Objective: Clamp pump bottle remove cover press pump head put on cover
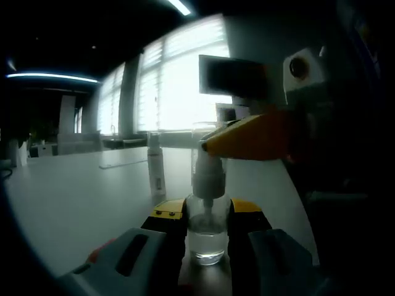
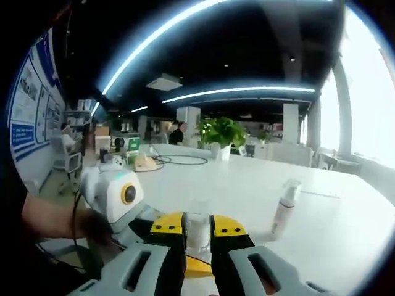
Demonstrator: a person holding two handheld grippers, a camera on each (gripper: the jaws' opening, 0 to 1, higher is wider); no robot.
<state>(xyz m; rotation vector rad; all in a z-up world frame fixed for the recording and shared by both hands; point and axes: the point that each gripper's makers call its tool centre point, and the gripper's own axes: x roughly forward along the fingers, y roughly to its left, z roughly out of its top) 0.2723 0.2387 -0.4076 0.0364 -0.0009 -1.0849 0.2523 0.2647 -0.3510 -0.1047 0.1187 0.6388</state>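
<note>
Seemingly upright pump bottle (image 1: pixel 207 213) between left fingers (image 1: pixel 168 216).

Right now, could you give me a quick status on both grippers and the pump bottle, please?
Left gripper shut on pump bottle, upright on table. Right gripper shut on clear cover atop the pump. White tube bottle stands behind, clear of work.

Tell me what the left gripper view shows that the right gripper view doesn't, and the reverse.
Left gripper view: the pump bottle with its pump head, clamped in the left gripper; bright windows; a monitor.
Right gripper view: a plant, wall posters, a distant person, cables.
Both: the right gripper shut on the clear cover, the slim white bottle, the white table.
</note>
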